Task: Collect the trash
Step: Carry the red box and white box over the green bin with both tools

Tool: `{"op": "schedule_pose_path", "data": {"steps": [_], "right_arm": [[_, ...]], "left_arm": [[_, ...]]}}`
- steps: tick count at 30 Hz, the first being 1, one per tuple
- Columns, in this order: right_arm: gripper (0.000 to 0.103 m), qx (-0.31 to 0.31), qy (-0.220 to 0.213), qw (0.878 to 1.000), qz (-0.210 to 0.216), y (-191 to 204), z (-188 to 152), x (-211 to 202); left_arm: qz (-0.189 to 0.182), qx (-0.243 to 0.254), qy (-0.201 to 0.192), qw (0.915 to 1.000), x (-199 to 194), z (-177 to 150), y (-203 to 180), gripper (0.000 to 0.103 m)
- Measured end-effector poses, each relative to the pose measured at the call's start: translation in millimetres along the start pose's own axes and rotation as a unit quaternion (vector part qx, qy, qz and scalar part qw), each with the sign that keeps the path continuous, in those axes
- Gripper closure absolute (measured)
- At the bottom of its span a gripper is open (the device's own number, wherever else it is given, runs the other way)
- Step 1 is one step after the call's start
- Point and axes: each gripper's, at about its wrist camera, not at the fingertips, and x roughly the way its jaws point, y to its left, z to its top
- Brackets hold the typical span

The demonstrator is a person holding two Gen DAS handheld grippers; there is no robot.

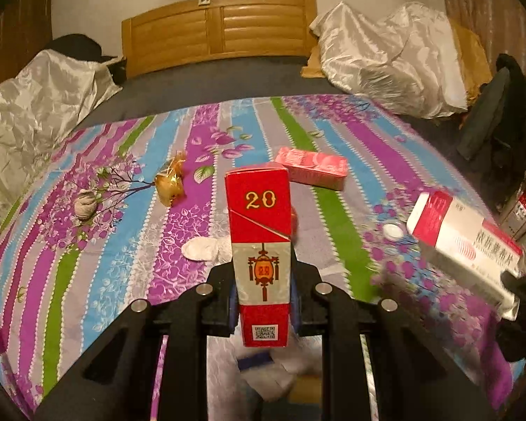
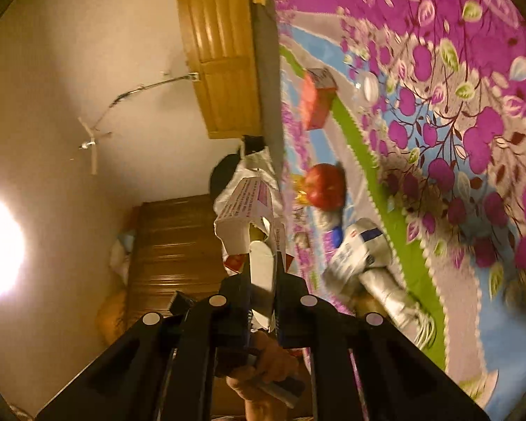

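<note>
**Red carton and white carton both lifted off the bed**

Red and silver, with a gold "20" and a lantern print, the cigarette carton (image 1: 262, 242) stands upright in the left gripper (image 1: 263, 301), whose fingers (image 1: 224, 301) are clenched on its lower half, above the striped floral bedspread (image 1: 129, 161). The right gripper (image 2: 263, 301) holds a white medicine box (image 2: 249, 217) with pink and red print; its fingers (image 2: 291, 301) are clamped on the box's flattened end, and the box hangs clear of the bed, its flap end open. On the bedspread lie a pink box (image 1: 312, 167), a gold wrapper (image 1: 172, 182), a crumpled grey wad (image 1: 86, 205), a white tissue (image 1: 201, 249) and a small white cap (image 1: 393, 231). A hand (image 2: 273, 365) shows below the right gripper.
</note>
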Motion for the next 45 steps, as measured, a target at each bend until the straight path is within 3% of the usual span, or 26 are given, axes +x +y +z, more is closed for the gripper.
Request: {"op": "schedule_pose_path", "data": {"steps": [9,14,16,21,33,43,45], "right_arm": [[0.091,-0.037,-0.033,0.998,0.037,42.5,-38.6,-101.4],[0.091,-0.051,-0.070,0.995,0.051,57.2,-63.3,-171.1],[0.091,-0.053,-0.086,0.993,0.056,55.9,-67.7,-185.6],[0.091,-0.066,-0.143,0.985,0.065,66.9,-93.8,-265.8],[0.091,-0.077,-0.270,0.958,0.060,67.4,-154.9,-414.8],[0.091,-0.097,-0.344,0.933,0.036,67.0,-188.9,-488.4],[0.091,-0.111,-0.370,0.922,0.011,72.4,-196.7,-508.7]], "left_arm": [[-0.064,0.041,-0.003,0.9971,-53.8,-33.6,-57.3,0.083],[-0.101,0.100,-0.015,0.9898,-82.4,-54.3,-108.9,0.083],[-0.118,0.115,-0.015,0.9862,-91.0,-61.5,-127.0,0.083],[-0.153,0.144,-0.018,0.9775,-109.8,-73.6,-164.8,0.083],[-0.235,0.222,-0.033,0.9460,-148.9,-89.8,-264.7,0.083],[-0.298,0.285,-0.036,0.9102,-185.1,-112.0,-346.3,0.083],[-0.306,0.295,-0.036,0.9044,-191.4,-116.4,-359.1,0.083]]}}
